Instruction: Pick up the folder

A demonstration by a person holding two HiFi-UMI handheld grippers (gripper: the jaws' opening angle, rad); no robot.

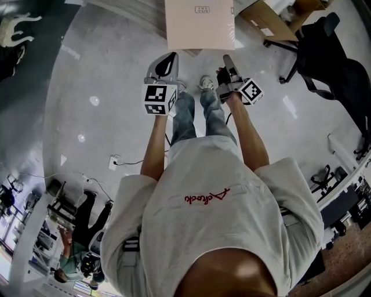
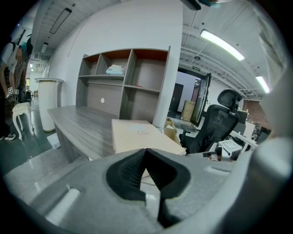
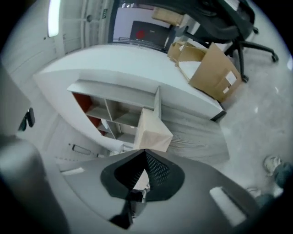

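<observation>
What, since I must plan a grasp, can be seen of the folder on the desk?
The folder is a flat, pale beige rectangle that looks like card, plain except for a small printed label near its far end. It is closed and lies flat on the grey wood-grain desk, with its near end seeming to stick out past the desk's edge. Only the desk touches it.

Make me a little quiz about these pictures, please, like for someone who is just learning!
1. True or false: the folder lies on the desk.
2. Pick one: the left gripper holds A) the folder, B) a cup, C) nothing.
3. Fill the gap: the fingers of the right gripper are ____ (open or shut).

Key: 1 true; 2 C; 3 shut.
</observation>
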